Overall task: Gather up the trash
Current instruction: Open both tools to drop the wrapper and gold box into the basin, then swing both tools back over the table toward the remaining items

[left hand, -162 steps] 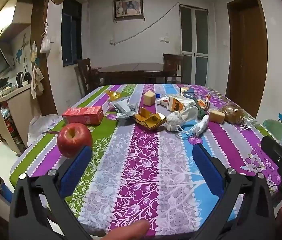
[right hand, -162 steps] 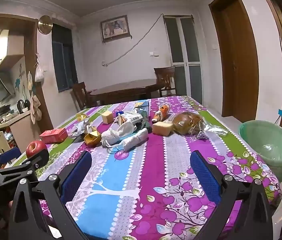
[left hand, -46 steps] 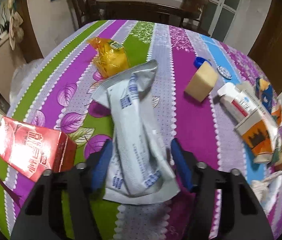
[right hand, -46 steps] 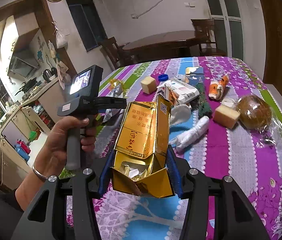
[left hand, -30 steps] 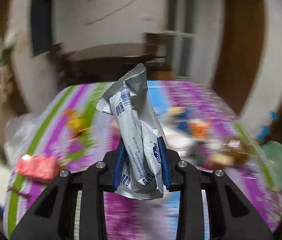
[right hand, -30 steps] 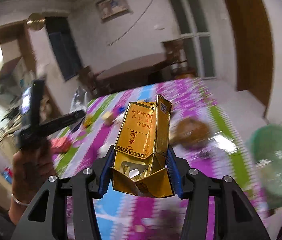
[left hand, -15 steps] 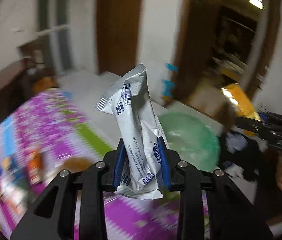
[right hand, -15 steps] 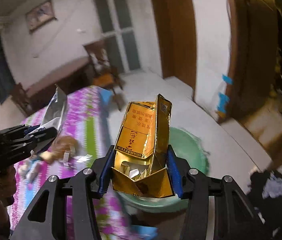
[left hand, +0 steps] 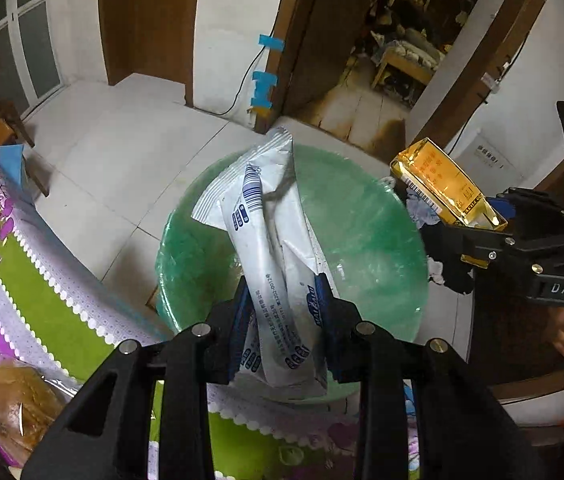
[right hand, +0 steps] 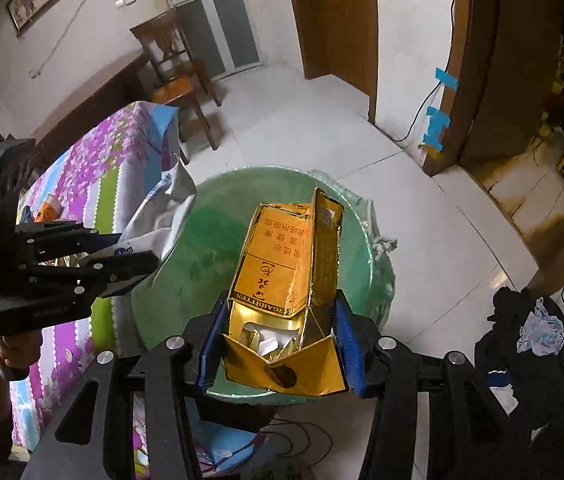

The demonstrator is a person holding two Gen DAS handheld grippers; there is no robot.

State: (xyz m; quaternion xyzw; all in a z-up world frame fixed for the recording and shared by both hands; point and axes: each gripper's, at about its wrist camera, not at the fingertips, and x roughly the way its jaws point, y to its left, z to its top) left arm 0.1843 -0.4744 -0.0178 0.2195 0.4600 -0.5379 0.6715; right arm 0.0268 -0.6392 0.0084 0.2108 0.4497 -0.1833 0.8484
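My left gripper [left hand: 284, 308] is shut on a white and blue plastic wrapper [left hand: 270, 240] and holds it over the green trash bin [left hand: 366, 240] that stands on the floor beside the table. My right gripper [right hand: 278, 344] is shut on a torn gold cigarette carton [right hand: 286, 272] and holds it above the same green bin [right hand: 210, 240]. In the left wrist view the carton [left hand: 442, 188] is at the bin's right rim. In the right wrist view the wrapper [right hand: 158, 220] is at the bin's left rim.
The table with the striped purple and green cloth [left hand: 34, 280] is to the left of the bin, with a bagged bun [left hand: 14, 404] at its edge. A wooden chair [right hand: 174, 76] stands beyond. Dark clothes [right hand: 530, 344] lie on the floor at the right.
Both grippers swung from the table towards the floor and now point down over the green bin. Each holds its piece of trash as before.
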